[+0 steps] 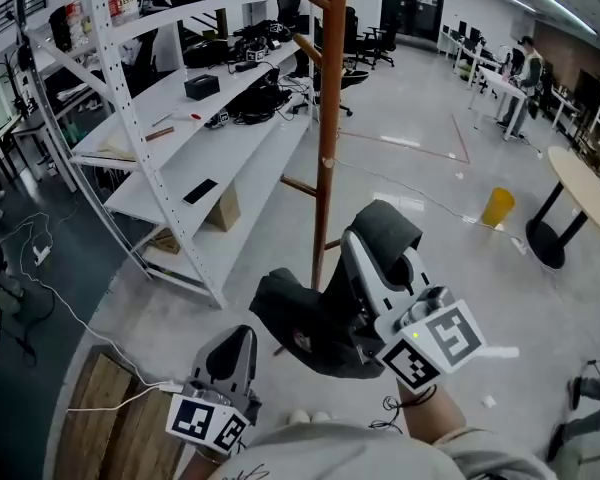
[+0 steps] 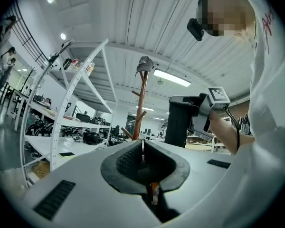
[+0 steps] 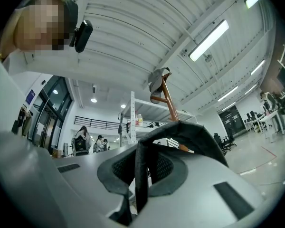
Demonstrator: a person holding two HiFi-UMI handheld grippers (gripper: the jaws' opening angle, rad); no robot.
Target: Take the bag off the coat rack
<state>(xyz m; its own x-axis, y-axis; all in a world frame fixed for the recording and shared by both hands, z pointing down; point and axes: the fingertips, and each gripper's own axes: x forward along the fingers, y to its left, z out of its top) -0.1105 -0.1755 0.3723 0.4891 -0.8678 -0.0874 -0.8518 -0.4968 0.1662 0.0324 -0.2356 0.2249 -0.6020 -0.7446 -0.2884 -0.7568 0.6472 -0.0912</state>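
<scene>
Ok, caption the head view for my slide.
The right gripper holds the dark bag by its strap beside the wooden coat rack; the left gripper, shut and empty, sits lower.

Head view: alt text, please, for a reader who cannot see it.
The right gripper is shut on the strap of a dark bag, which hangs from it beside the wooden coat rack pole. The left gripper, shut and empty, sits lower left, near white shelving.
</scene>
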